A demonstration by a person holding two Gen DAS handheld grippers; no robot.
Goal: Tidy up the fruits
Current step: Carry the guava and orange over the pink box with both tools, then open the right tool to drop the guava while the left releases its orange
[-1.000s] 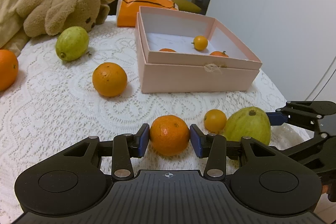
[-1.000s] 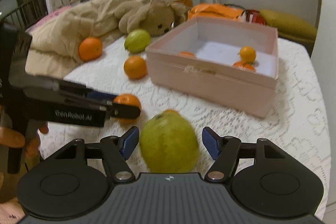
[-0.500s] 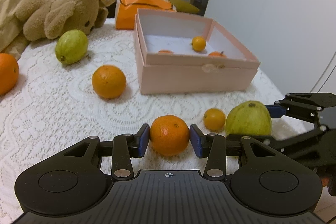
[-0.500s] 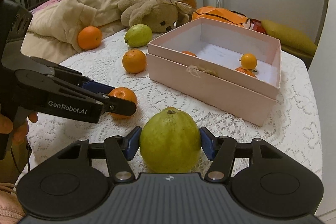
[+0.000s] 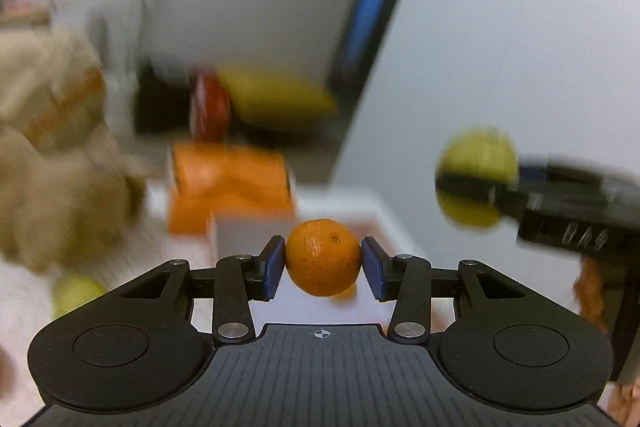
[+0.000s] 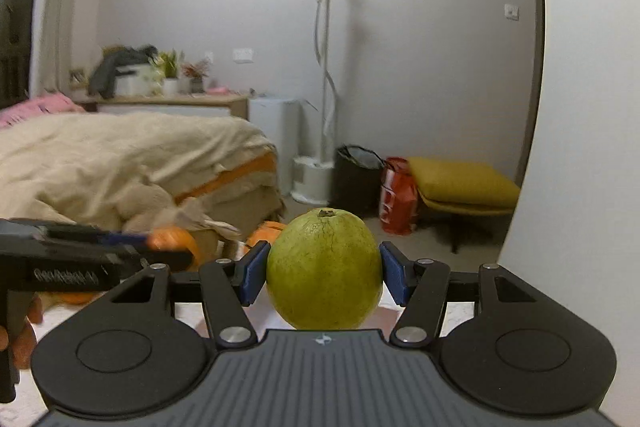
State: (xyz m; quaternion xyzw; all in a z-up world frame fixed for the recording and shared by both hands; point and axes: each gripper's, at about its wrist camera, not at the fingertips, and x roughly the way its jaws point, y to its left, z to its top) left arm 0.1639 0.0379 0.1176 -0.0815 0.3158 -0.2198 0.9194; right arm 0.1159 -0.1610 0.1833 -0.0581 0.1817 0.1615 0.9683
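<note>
In our left gripper (image 5: 323, 269) the blue pads press on both sides of a small orange (image 5: 323, 257), roughly a third open, and the fruit hangs in the air above the pink box (image 5: 244, 227), whose rim shows blurred just behind it. In our right gripper (image 6: 323, 273) the jaws stand wider and clamp a green guava (image 6: 324, 269), stem end up; these jaws have just been closing on it. From the left wrist view the guava appears off to the right, raised clear of the table. Beyond the box we see an orange bag (image 5: 230, 189), a tan plush toy (image 5: 60, 195) at the left, and another green guava (image 5: 76, 295) lying on the white lace cloth (image 5: 24, 291). The right wrist view shows a bed with a beige blanket (image 6: 120, 155) and a mustard cushion (image 6: 460, 179).
</note>
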